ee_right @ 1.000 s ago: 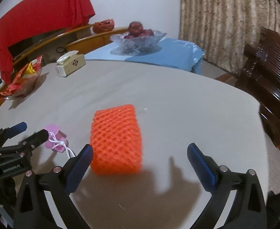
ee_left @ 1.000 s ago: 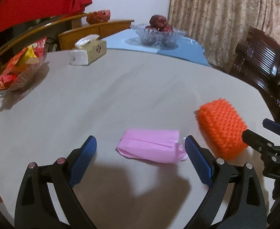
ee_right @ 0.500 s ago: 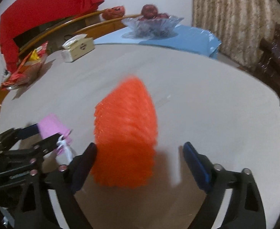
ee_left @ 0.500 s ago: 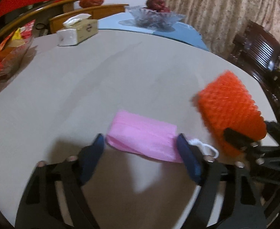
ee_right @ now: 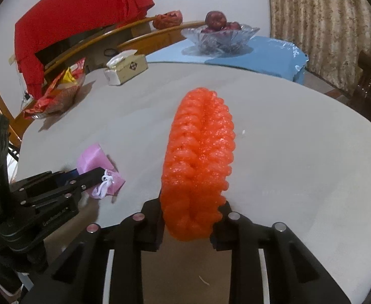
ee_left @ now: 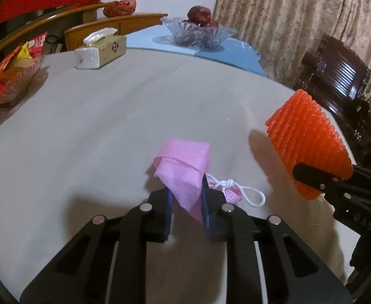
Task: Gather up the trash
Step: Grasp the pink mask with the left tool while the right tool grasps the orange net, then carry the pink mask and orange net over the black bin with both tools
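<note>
The pink mask (ee_left: 183, 169) is pinched between the closed jaws of the left gripper (ee_left: 186, 202), crumpled upright, its white ear loop (ee_left: 238, 190) trailing toward the table (ee_left: 109, 126). The orange foam net (ee_right: 198, 167) is squeezed in the right gripper (ee_right: 189, 217), folded into a tall ridge and standing clear of the cloth. Both pieces of trash look picked up, so the gathering seems done. What is left is to carry them to a bin, and no bin shows in either view.

The table wears a plain pale cloth, with only a small white speck (ee_right: 243, 132) left near the net. Farther back stand a tissue box (ee_left: 100, 48), a bowl of snack packets (ee_left: 11, 76) at the left edge, and a glass fruit bowl (ee_left: 198, 31) on a blue cloth. Behind are wooden chair backs, a red cloth (ee_right: 84, 17), a patterned curtain (ee_left: 286, 20) and a dark carved chair (ee_left: 337, 76).
</note>
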Tool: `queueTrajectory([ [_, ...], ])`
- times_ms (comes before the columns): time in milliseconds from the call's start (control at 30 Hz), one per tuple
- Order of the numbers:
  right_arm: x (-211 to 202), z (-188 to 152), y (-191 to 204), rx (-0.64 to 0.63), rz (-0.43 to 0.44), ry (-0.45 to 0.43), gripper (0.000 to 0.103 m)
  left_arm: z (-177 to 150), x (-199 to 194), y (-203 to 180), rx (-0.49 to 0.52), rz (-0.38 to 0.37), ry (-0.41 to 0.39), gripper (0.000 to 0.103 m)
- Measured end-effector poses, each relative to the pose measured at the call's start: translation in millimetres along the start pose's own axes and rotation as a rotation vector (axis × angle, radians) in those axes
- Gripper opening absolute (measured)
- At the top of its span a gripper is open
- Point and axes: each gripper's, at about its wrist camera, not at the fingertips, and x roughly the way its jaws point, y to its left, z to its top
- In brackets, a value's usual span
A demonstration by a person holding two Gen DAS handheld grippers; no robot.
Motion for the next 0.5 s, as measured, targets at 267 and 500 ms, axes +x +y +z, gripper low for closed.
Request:
queueTrajectory([
  [267, -44.5, -2.5, -5.7, 0.022, -0.020, -0.070, 0.027, 5.2, -43.0, -31.0, 0.045, -0.035, -0.078, 0.018],
  [500, -80.9, -8.3, -5.7, 0.025, -0.028, -0.110, 0.027, 1.9, -72.0, -56.6, 0.071, -0.056, -0.105, 0.018],
])
